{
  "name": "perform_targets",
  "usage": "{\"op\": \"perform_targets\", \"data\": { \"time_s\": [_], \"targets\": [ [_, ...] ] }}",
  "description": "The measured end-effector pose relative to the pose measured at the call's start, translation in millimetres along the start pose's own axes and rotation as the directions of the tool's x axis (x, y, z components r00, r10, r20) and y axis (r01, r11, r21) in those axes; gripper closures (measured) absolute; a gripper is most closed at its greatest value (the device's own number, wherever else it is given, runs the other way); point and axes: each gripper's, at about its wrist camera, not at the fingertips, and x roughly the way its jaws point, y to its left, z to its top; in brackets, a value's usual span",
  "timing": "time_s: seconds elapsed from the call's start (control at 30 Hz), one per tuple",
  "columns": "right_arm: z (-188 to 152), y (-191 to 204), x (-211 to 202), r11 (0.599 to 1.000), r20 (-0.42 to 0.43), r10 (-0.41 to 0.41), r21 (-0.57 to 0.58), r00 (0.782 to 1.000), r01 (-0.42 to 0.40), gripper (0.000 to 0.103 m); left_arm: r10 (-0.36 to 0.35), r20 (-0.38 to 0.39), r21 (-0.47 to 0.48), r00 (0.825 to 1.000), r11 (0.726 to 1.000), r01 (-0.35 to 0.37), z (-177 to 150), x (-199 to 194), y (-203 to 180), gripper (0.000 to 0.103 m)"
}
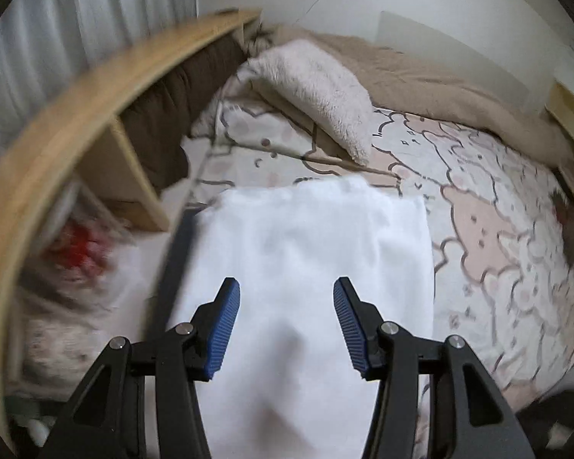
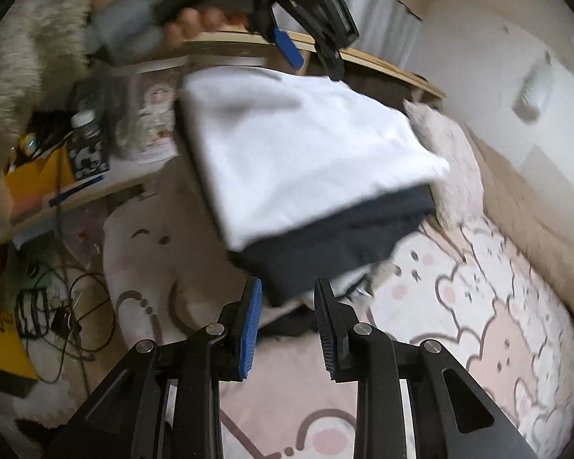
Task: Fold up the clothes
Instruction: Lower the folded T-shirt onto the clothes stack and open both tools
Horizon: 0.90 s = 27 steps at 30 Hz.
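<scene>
A folded white garment [image 1: 306, 252] lies on top of a folded dark navy garment [image 2: 336, 241]; the stack sits on the bed with the cartoon-print sheet [image 1: 497, 237]. In the left wrist view my left gripper [image 1: 286, 302] is open above the near part of the white garment, holding nothing. The left gripper also shows in the right wrist view [image 2: 313, 57], held by a hand over the stack's far edge. My right gripper [image 2: 287, 298] is open, its fingertips at the near corner of the dark garment, not closed on it. The views are blurred.
A fluffy white pillow [image 1: 317, 91] and a beige blanket [image 1: 440, 80] lie at the bed's head. A wooden shelf headboard [image 1: 76, 126] runs beside the bed. A bottle [image 2: 86, 141], yellow items and cables [image 2: 57, 306] clutter the shelf and floor on the left.
</scene>
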Motion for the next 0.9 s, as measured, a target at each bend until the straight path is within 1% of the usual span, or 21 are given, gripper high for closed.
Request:
{"op": "perform_targets", "data": {
  "time_s": [0.1, 0.13, 0.17, 0.23, 0.37, 0.5, 0.53, 0.63, 0.7, 0.77, 0.8, 0.87, 0.9],
  "targets": [
    [-3, -24, 3, 0.998, -0.004, 0.004, 0.061, 1.000, -0.004, 0.075, 0.075, -0.071, -0.045, 0.995, 0.996, -0.078, 21, 41, -1, 0.052],
    [-5, -32, 3, 0.997, -0.004, 0.005, 0.077, 1.000, -0.005, 0.075, 0.099, -0.095, -0.059, 0.991, 0.993, -0.105, 27, 54, -1, 0.049],
    [-6, -42, 1, 0.996, -0.002, 0.002, 0.094, 1.000, -0.002, 0.075, 0.122, -0.120, -0.073, 0.985, 0.989, -0.132, 34, 68, -2, 0.049],
    [-9, -56, 1, 0.992, -0.002, 0.007, 0.125, 1.000, -0.006, 0.075, 0.162, -0.138, -0.098, 0.977, 0.979, -0.176, 42, 87, 6, 0.045],
    [-14, -77, 5, 0.986, -0.020, 0.006, 0.169, 1.000, -0.003, 0.075, 0.176, -0.150, -0.168, 0.973, 0.965, -0.200, 42, 103, 30, 0.043],
    [-19, -90, 9, 0.979, -0.038, 0.009, 0.204, 0.999, -0.001, 0.075, 0.077, -0.094, -0.262, 0.993, 0.960, -0.100, 41, 80, 41, 0.043],
    [-19, -92, 9, 0.977, -0.036, 0.010, 0.212, 0.999, -0.002, 0.075, 0.061, -0.067, -0.264, 0.996, 0.961, -0.077, 37, 66, 42, 0.043],
    [-19, -98, 3, 0.972, -0.017, 0.011, 0.234, 1.000, -0.007, 0.075, 0.050, -0.004, -0.240, 0.999, 0.970, -0.049, 24, 25, 44, 0.043],
    [-19, -100, -2, 0.970, -0.007, 0.012, 0.243, 1.000, -0.010, 0.075, 0.050, 0.033, -0.231, 0.998, 0.972, -0.041, 4, -4, 51, 0.043],
    [-19, -101, -6, 0.969, -0.001, 0.009, 0.246, 1.000, -0.008, 0.075, 0.053, 0.070, -0.222, 0.996, 0.974, -0.036, -26, -31, 59, 0.043],
    [-18, -101, -8, 0.969, 0.001, 0.006, 0.248, 1.000, -0.006, 0.075, 0.053, 0.084, -0.217, 0.995, 0.976, -0.034, -39, -38, 62, 0.043],
    [-18, -100, -11, 0.969, 0.005, 0.004, 0.246, 1.000, -0.005, 0.075, 0.033, 0.111, -0.202, 0.993, 0.979, -0.010, -67, -50, 66, 0.043],
    [-18, -100, -13, 0.970, 0.007, 0.003, 0.243, 1.000, -0.005, 0.075, 0.028, 0.109, -0.201, 0.994, 0.979, -0.006, -79, -48, 69, 0.043]
  ]
}}
